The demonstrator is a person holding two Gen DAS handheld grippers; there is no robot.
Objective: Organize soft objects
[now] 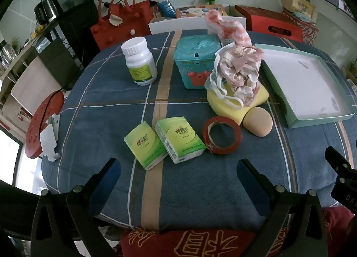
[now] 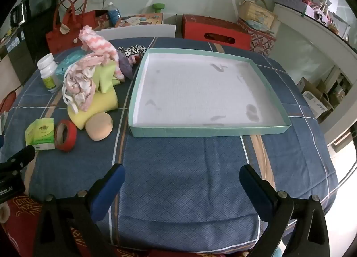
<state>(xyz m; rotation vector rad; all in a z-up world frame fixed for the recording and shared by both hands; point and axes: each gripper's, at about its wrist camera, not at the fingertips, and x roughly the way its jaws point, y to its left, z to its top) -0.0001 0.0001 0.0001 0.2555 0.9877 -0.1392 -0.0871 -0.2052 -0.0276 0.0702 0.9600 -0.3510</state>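
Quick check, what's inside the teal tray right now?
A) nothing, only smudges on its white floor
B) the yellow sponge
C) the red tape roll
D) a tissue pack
A: the teal tray shows a bare white floor with grey smudges; the yellow sponge, red tape roll and tissue pack all lie on the tablecloth to its left.

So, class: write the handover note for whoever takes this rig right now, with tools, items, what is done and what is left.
Left tool: open, empty, above the near table edge.
Right tool: open, empty, facing the tray.
Tray: nothing in it.
Soft items piled left of the tray: pink cloths on the yellow sponge, beige sponge in front, two tissue packs nearer.
Bottle, tape roll and teal box sit among them.
Done: nothing sorted yet.
Left: presumably move the soft items into the tray.
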